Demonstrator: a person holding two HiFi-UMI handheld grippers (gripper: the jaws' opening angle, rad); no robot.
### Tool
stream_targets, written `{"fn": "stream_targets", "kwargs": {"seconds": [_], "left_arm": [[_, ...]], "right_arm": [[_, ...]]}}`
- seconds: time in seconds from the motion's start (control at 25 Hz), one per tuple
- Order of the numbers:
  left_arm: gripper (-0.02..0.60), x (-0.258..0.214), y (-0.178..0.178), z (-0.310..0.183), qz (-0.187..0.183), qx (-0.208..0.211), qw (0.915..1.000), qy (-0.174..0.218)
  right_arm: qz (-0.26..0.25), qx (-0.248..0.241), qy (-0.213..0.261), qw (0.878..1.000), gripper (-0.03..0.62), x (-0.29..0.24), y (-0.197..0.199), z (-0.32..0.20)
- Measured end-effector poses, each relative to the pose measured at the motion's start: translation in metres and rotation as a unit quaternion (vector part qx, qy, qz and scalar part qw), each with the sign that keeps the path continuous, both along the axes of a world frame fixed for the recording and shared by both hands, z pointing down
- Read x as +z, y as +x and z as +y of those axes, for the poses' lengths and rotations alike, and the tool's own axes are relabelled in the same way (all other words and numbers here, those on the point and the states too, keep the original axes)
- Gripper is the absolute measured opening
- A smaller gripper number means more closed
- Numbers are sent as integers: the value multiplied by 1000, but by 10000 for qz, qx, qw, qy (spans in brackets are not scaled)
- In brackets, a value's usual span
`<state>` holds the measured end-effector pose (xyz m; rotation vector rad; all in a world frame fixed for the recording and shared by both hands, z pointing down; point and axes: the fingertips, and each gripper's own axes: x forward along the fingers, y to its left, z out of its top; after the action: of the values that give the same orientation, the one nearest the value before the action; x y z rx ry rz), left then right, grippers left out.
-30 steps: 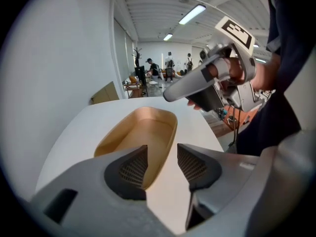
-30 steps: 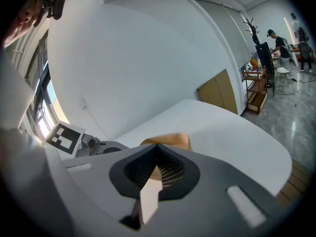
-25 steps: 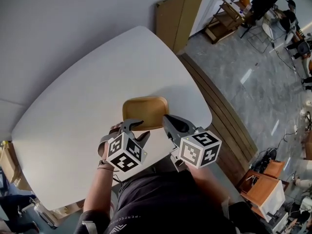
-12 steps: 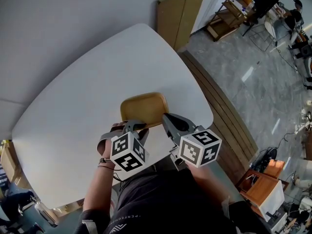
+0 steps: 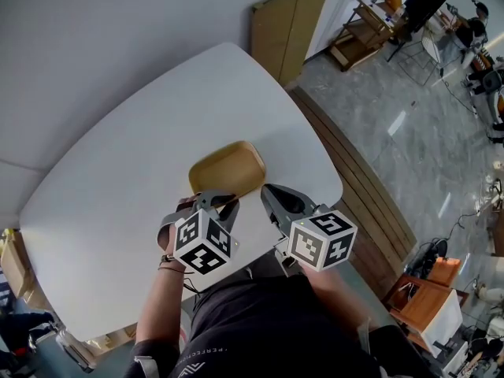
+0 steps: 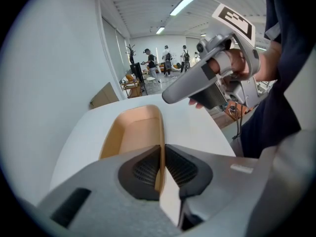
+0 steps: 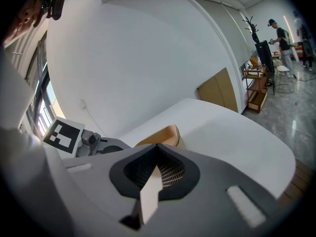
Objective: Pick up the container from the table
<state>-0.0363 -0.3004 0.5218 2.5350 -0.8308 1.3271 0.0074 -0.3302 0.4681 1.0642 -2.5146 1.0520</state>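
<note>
Nearby, the shut right hand-held gripper (image 5: 268, 192) flanks the left hand-held gripper (image 6: 163, 149) closing on the container (image 5: 227, 169) rim.

white wall (image 5: 94, 38), grey floor (image 5: 409, 156) (glossy)

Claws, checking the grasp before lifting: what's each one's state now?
Left claw: closing, its pads on the near wall of the container.
Right claw: shut, empty.

Left gripper (image 5: 219, 201) angling steeply down over near edge of table (image 5: 118, 187), jaws closing, pads pinching side wall of container (image 5: 227, 168). Right gripper (image 5: 269, 193) hovering just beside left one, tilting slightly down, jaws together, holding nothing. Both hands gripping handles.
</note>
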Motion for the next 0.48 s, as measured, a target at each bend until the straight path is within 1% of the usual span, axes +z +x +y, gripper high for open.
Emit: {"fn": "stream_targets", "kwargs": {"seconds": [0.12,0.24,0.36,0.48], "left_arm": [[32,-11,-7,-5,248,-342,9990,172],[32,-23,-14,-10,490,-652,9960,366],[31,-35,-20,-13,672,-891,9919,604],[31,-48,-24,-12,995,-1110,9859,761]], "right_arm": [[6,49,66,10000,2,-3,0,4],[22,91,132,9999,2,-7,-2,8],[34,117,193,9997,2,-10,-2,12],[43,125,242,9996,2,-13,-4,17]]}}
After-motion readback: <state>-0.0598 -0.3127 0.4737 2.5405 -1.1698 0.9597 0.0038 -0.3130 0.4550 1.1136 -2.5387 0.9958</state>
